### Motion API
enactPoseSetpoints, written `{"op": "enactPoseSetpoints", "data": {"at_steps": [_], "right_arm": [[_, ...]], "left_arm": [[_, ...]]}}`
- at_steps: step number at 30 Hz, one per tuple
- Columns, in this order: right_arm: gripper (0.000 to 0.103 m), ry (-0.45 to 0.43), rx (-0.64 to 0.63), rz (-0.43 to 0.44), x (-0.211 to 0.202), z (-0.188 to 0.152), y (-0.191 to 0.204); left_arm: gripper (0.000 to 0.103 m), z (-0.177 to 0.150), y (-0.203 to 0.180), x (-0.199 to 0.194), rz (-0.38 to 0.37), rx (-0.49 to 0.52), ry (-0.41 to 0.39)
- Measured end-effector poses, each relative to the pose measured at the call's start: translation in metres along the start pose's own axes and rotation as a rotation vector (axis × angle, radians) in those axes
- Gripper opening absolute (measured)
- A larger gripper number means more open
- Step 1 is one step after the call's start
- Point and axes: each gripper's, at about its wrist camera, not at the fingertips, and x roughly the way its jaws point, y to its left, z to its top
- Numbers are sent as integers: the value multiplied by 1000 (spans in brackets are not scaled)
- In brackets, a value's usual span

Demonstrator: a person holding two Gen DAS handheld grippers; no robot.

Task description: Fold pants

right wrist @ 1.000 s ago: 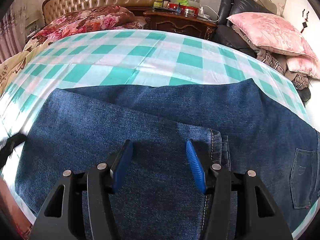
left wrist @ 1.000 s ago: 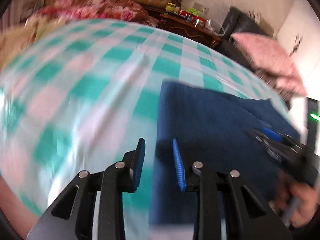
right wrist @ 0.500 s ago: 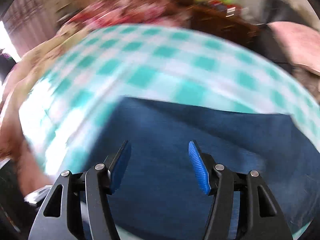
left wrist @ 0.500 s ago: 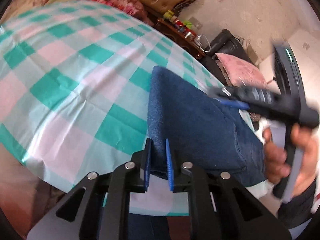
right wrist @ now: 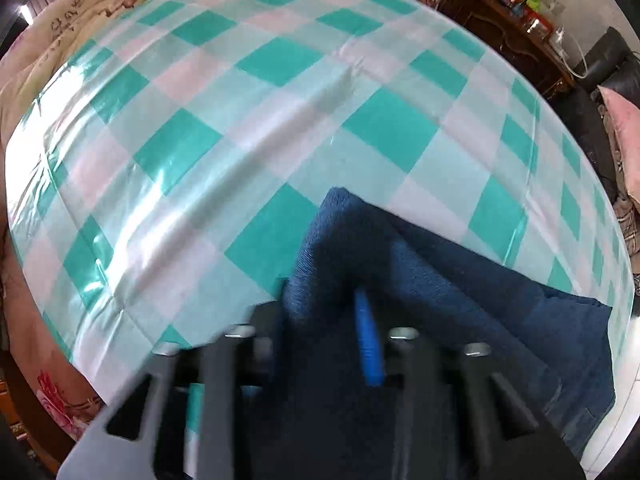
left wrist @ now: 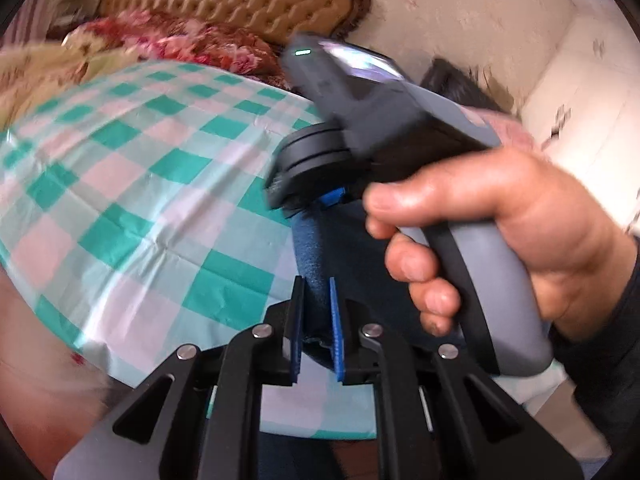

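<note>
Pants [left wrist: 316, 256] fold pinched between both jaws.

No legible text anywhere.

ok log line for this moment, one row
step: fold pants | left gripper: shut on jeans edge | right gripper: shut on jeans, edge lifted | surface: checked cloth
</note>
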Motion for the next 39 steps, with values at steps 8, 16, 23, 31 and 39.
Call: {"op": "enactPoseSetpoints", "data": {"at_steps": [8, 16, 23, 31, 39], "right_arm": [[7, -50, 91, 109, -20, -7, -25], [7, -216, 210, 314, -117, -23, -116], [7, -402, 431, 441, -212, -108, -299], [11, -365, 613, 460, -119, -244, -474], [29, -246, 635, 478, -32, -274, -499]], "left_arm": [[34, -6, 12, 31, 3, -165, 54], [12, 20, -87, -19, 6, 104, -98], [12, 14, -292, -33, -103, 521, -256], [12, -130, -457, 85, -61, 870, -178], [40, -206, -466, 169, 116, 1073, -131]]}}
